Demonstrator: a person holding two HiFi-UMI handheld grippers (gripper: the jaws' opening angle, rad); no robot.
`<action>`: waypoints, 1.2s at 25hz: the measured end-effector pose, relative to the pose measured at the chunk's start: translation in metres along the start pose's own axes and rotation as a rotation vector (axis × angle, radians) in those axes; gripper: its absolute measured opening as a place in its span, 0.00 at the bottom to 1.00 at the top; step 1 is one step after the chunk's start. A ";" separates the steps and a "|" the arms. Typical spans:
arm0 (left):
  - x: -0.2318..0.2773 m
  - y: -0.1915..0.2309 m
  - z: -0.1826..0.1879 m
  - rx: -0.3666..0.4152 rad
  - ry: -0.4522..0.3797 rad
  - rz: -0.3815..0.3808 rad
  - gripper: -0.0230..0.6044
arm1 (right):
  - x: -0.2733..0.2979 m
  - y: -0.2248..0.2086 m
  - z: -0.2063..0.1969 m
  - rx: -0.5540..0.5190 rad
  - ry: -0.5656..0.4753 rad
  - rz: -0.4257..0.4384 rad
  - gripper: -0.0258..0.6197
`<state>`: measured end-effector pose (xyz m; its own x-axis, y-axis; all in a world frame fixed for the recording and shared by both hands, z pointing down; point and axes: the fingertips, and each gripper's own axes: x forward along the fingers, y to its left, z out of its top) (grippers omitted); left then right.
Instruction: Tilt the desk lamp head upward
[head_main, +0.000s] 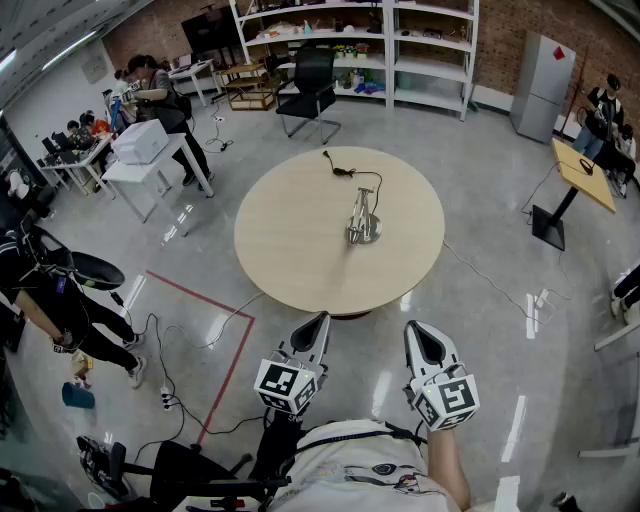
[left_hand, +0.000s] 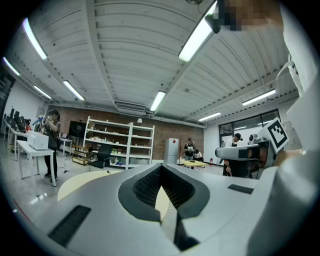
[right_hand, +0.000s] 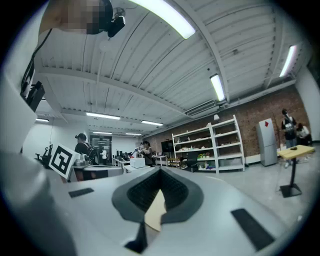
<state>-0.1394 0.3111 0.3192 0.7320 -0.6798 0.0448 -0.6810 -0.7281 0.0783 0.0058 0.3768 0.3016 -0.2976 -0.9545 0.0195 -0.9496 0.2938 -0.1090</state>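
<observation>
Nearest, held level just in front of the person's chest, the left hand-held gripper (head_main: 321, 318) and the right hand-held gripper (head_main: 412, 327) sit side by side, slightly apart, each with its marker cube at the back. Both have their jaws pressed together at the tips with nothing pinched between them; only a sliver of the pale surface beyond shows through the hollow behind the tips. Ahead of both lies glossy grey floor (head_main: 470, 330), with a red tape line (head_main: 200, 295) off to the left of the left one. Beyond that stands the round wooden counter (head_main: 290, 250), well apart from both. The desk lamp (head_main: 361, 222) stands near its middle, ahead and roughly between the two; its arm seems folded low over its base, though it is too small to be sure. Its black cord (head_main: 345, 172) trails toward the far edge. Farther off are a black office chair (head_main: 310, 85) and white shelves (head_main: 420, 50).
</observation>
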 end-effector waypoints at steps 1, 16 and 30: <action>0.002 -0.001 -0.001 0.000 0.001 -0.001 0.02 | 0.001 -0.002 0.000 0.000 0.001 0.002 0.04; 0.023 -0.010 -0.019 -0.002 0.033 0.016 0.02 | 0.007 -0.017 -0.008 0.026 -0.011 0.066 0.04; 0.047 -0.045 -0.049 -0.021 0.101 0.000 0.02 | 0.001 -0.031 -0.037 0.060 0.070 0.141 0.04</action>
<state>-0.0730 0.3162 0.3661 0.7313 -0.6665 0.1447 -0.6810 -0.7256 0.0989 0.0314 0.3685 0.3416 -0.4357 -0.8975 0.0683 -0.8909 0.4192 -0.1748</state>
